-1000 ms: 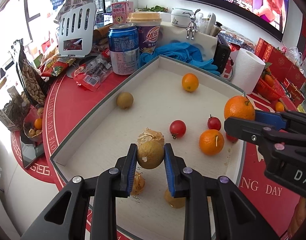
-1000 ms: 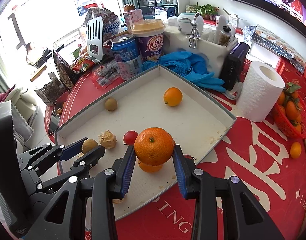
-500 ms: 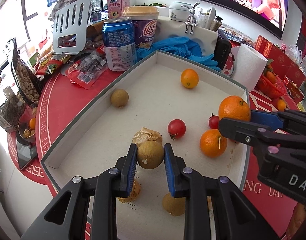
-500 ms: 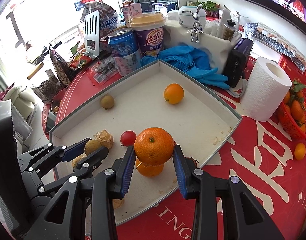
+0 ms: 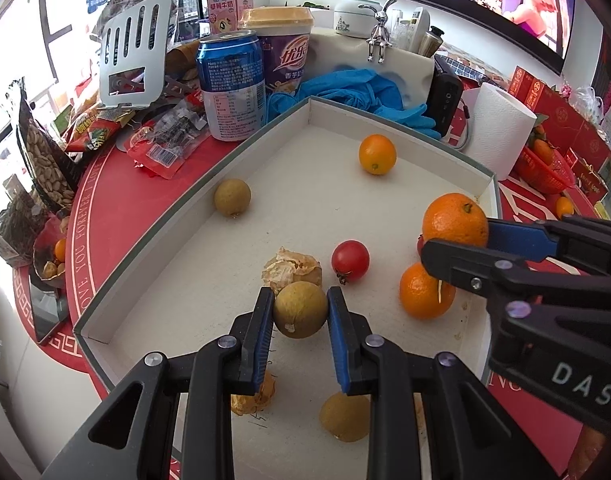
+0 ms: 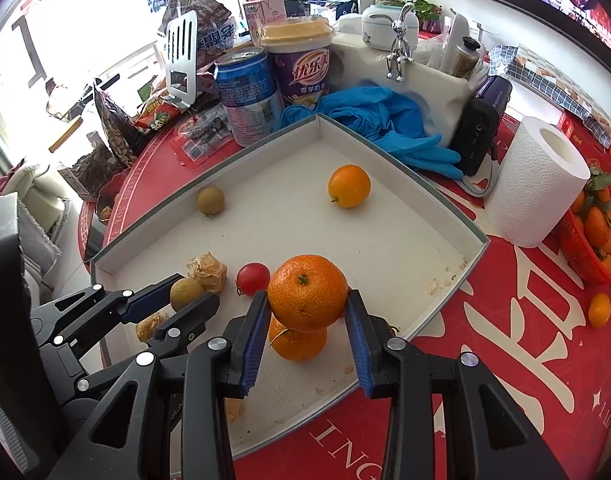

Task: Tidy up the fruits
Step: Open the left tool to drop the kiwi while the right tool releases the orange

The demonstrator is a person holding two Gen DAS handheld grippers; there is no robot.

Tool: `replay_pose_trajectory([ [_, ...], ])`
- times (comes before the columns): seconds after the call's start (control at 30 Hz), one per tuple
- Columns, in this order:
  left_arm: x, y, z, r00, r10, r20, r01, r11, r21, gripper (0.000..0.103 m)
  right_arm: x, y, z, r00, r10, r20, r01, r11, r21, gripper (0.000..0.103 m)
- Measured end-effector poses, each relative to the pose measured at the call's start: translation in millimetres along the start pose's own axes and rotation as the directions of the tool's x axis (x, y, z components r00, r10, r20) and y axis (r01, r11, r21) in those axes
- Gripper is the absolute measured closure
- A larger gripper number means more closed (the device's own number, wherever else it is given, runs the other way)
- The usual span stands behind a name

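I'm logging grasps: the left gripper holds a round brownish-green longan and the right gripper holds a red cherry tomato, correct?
Not quite. The right gripper holds a dimpled orange mandarin, as the right wrist view shows; the red cherry tomato lies in the tray. The left gripper does hold the round brownish-green longan.

Can point(image 5: 231, 84) and cup point(image 5: 283, 50) behind tray point(image 5: 153, 236)

Open tray point(image 6: 445, 216) middle between scattered fruit, blue can point(image 6: 247, 96) and purple cup point(image 6: 301, 64) crowding far corner

Left gripper point(image 5: 300, 309) and right gripper point(image 6: 307, 308) clamped (apparently firmly), side by side.
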State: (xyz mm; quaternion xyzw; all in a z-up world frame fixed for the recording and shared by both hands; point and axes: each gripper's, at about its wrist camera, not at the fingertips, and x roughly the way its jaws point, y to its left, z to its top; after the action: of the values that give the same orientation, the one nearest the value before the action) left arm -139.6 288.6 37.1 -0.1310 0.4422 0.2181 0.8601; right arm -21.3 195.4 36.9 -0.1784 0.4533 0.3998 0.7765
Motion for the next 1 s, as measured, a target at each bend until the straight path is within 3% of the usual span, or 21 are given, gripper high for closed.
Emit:
replay_pose_trajectory([
  [0.27, 9, 0, -1, 1.0, 0.002, -0.029, -0.002, 1.0, -0.001, 0.074, 13, -2, 2, 0.999, -0.011, -0.032, 0.012, 1.0, 0.007, 0.064],
  [0.33, 9, 0, -2, 1.0, 0.004, -0.025, -0.004, 1.0, 0.002, 0.072, 13, -3, 3, 0.999, -0.007, -0.035, 0.007, 1.0, 0.006, 0.058],
  [0.37, 9, -1, -2, 1.0, 0.005, -0.023, -0.005, 1.0, 0.005, 0.064, 13, -4, 4, 0.999, -0.004, -0.035, 0.004, 1.0, 0.008, 0.052],
  [0.4, 8, -1, -3, 1.0, 0.004, -0.018, -0.004, 1.0, 0.006, 0.058, 12, -4, 5, 0.999, 0.001, -0.034, -0.001, 1.0, 0.013, 0.038],
  [0.47, 5, -1, -3, 1.0, 0.009, -0.003, -0.009, 1.0, 0.003, 0.027, 7, -5, 7, 1.0, 0.001, -0.014, -0.001, 1.0, 0.018, 0.018],
  [0.67, -5, -2, -3, 1.0, -0.009, 0.024, 0.009, 1.0, 0.01, 0.013, -2, -9, 12, 1.0, 0.011, -0.015, -0.011, 0.999, 0.039, 0.017],
  [0.77, -10, -2, -4, 1.0, 0.006, 0.029, -0.007, 1.0, 0.011, 0.0, -6, -13, 10, 0.999, 0.027, -0.02, -0.026, 0.997, 0.068, 0.0],
  [1.0, -17, -7, -7, 1.0, -0.015, 0.014, 0.015, 0.999, 0.031, 0.0, -19, -13, 5, 0.999, -0.02, -0.027, 0.022, 0.998, 0.05, 0.0],
])
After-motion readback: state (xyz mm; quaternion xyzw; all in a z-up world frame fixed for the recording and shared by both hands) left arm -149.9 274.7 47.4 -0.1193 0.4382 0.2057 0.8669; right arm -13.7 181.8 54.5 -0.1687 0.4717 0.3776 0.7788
